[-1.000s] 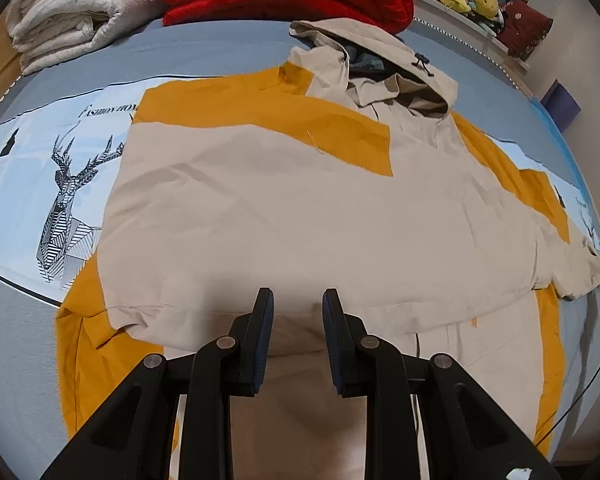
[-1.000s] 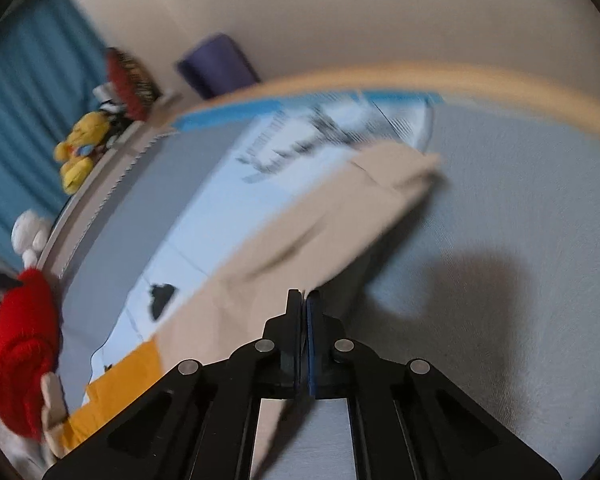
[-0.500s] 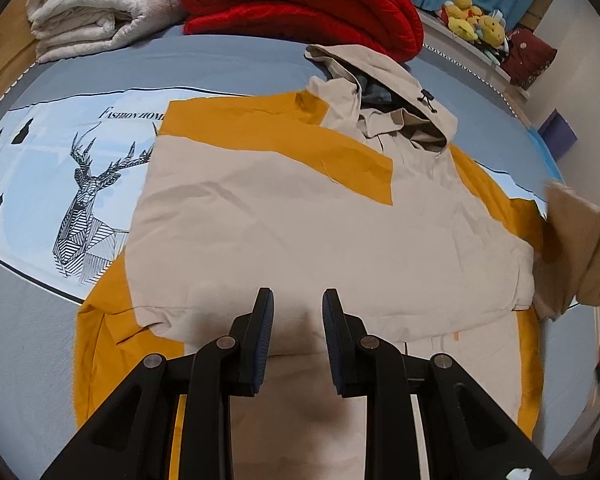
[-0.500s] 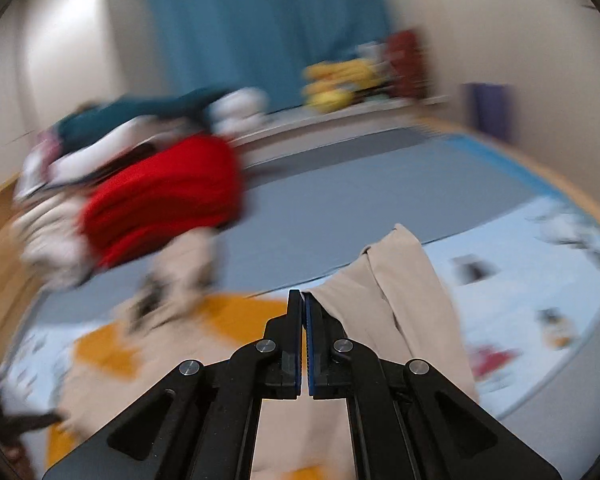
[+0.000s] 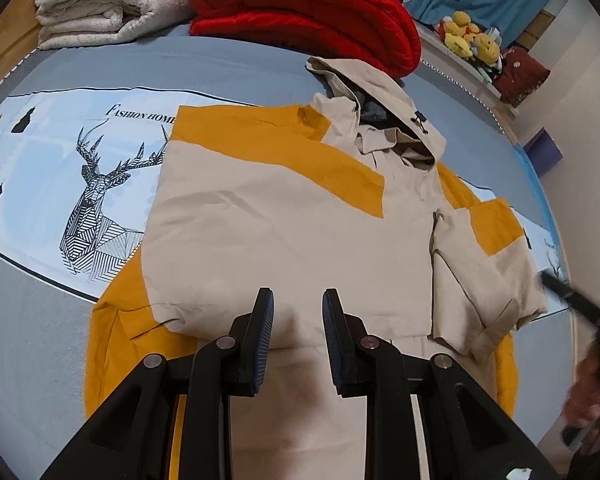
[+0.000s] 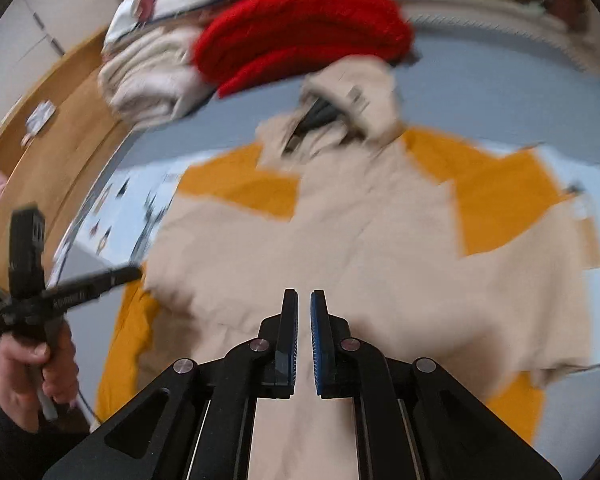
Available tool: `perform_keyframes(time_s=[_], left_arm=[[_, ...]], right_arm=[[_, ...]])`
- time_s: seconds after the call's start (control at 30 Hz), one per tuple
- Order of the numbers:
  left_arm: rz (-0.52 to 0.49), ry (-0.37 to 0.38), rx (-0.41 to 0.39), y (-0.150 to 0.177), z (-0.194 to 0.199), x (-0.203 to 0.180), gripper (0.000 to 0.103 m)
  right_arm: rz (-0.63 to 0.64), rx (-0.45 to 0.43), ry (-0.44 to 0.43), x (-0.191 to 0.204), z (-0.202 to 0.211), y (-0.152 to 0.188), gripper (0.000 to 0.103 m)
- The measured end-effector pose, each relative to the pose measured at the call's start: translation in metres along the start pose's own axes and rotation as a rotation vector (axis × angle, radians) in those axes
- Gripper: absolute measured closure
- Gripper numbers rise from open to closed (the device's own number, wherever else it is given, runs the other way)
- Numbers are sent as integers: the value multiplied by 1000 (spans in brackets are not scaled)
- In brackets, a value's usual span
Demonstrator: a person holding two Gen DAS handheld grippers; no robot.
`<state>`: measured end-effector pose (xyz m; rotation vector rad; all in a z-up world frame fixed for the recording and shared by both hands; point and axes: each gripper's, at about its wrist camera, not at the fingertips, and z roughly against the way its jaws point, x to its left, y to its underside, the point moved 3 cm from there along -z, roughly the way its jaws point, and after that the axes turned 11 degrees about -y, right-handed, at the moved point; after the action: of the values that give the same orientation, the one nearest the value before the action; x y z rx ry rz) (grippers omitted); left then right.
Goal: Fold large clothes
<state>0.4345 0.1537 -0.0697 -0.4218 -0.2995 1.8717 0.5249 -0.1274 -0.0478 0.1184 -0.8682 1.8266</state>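
Nearest, the left claw (image 5: 296, 312) hovered partly open and empty above the jacket's (image 5: 284, 240) near hem. The right claw (image 6: 304, 312) was opening, a narrow gap showing, nothing between its pads. To finish this fold well, the sleeve (image 5: 476, 276) lying across the right side probably wanted smoothing flat before any next grip. The beige-and-mustard hooded jacket lay spread on the bed (image 5: 100, 64), its hood (image 5: 384, 112) farthest, by a red blanket (image 5: 308, 12).

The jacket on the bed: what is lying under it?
Under the jacket lies a sheet with a deer print. The jacket covers the rest of the print.
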Motion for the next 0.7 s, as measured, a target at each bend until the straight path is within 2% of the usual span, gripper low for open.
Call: perform_keyframes(time_s=[0.1, 0.13, 0.17, 0.23, 0.27, 0.37, 0.47, 0.5, 0.7], left_arm=[[9, 8, 2, 1, 2, 1, 81], [4, 10, 1, 1, 3, 0, 81], [-6, 9, -2, 2, 3, -2, 81], [-24, 6, -5, 4, 4, -5, 81], [-32, 6, -4, 5, 4, -7, 81], [-48, 5, -2, 7, 2, -12, 81], [-65, 8, -9, 7, 2, -19, 81], [-69, 8, -10, 6, 0, -21, 81], [-95, 18, 0, 9, -8, -34, 81]], right_arm=[[-52, -102, 68, -3, 41, -13, 79], [-90, -147, 100, -7, 56, -12, 68], [-116, -166, 116, -12, 65, -11, 63], [-211, -192, 151, -33, 70, 5, 61], [-238, -180, 156, -44, 71, 8, 61], [-354, -59, 208, -87, 42, 31, 61], [-376, 41, 208, -116, 22, 45, 61], [-392, 56, 215, -125, 19, 49, 61], [-586, 94, 116, -160, 2, 71, 61]])
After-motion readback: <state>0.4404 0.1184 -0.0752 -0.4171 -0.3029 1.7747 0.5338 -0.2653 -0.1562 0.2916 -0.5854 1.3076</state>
